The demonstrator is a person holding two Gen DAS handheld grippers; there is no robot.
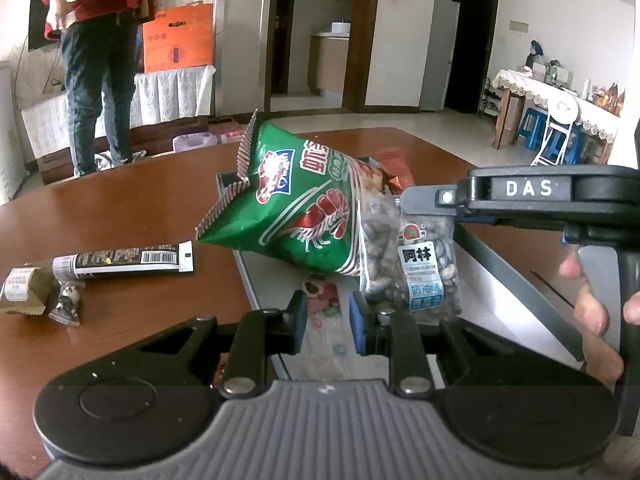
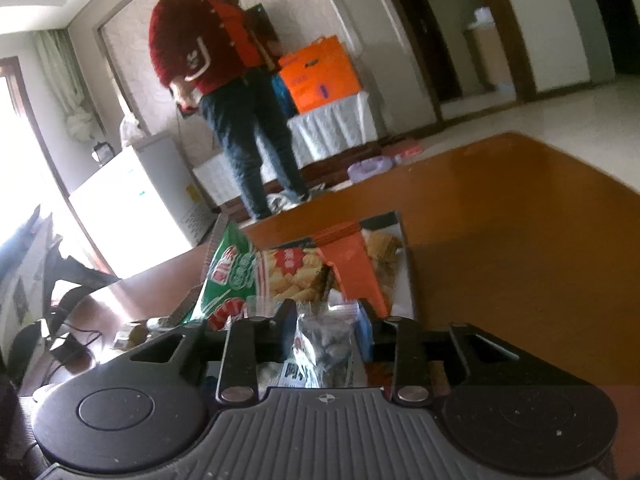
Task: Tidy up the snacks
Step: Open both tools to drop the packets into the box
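A grey tray (image 1: 484,280) on the brown table holds a green shrimp-cracker bag (image 1: 296,208), an orange packet (image 1: 394,170) and a small pink candy packet (image 1: 322,296). My right gripper (image 1: 404,204) is shut on the top of a clear bag of seeds (image 1: 416,268) and holds it over the tray. In the right wrist view that bag (image 2: 324,344) sits between the fingers of the right gripper (image 2: 326,312). My left gripper (image 1: 328,320) is open over the tray's near edge, with the pink candy packet lying between its jaws.
On the table left of the tray lie a black-and-white tube (image 1: 124,262), a tan wrapped snack (image 1: 24,294) and a small panda candy (image 1: 68,306). A person in a red jacket (image 1: 96,60) stands beyond the table. A dining table with chairs (image 1: 556,116) stands at the far right.
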